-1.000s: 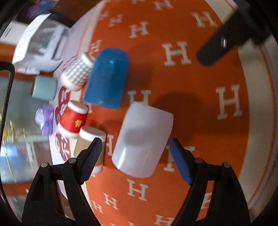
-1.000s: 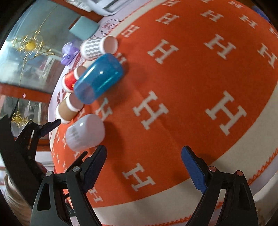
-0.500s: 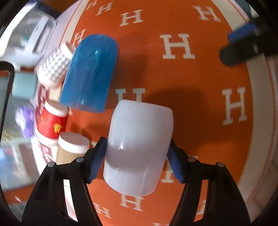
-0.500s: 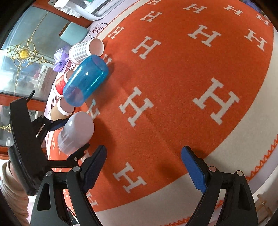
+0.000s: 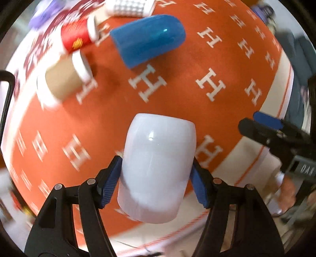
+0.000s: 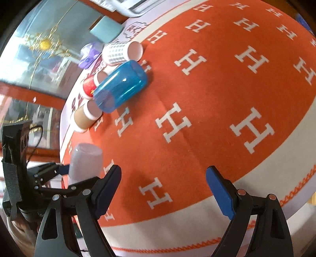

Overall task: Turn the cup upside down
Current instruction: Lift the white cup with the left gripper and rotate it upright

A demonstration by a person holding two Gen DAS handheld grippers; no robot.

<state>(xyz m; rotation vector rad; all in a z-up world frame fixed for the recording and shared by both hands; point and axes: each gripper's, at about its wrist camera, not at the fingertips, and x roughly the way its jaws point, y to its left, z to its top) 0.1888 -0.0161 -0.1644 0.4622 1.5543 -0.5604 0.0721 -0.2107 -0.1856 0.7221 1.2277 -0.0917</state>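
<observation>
My left gripper [image 5: 156, 183] is shut on a pale white cup [image 5: 158, 164], its blue pads pressed on both sides. The cup is lifted off the orange blanket [image 5: 177, 83] and its closed end points away from the camera. In the right wrist view the same cup [image 6: 85, 160] shows at the far left, held by the left gripper [image 6: 65, 174] above the blanket's edge. My right gripper [image 6: 164, 189] is open and empty over the blanket's near part. Its tip also shows in the left wrist view [image 5: 266, 126].
A blue cup [image 5: 148, 39] lies on its side on the blanket. Beside it lie a tan paper cup [image 5: 65, 79], a red paper cup [image 5: 77, 35] and a checked paper cup [image 5: 130, 8]. A teal box [image 6: 106, 29] sits past the blanket's far edge.
The left gripper closed on the white cup, lifted it off the blanket and swung it toward the near edge. The right gripper stayed open and moved little.
</observation>
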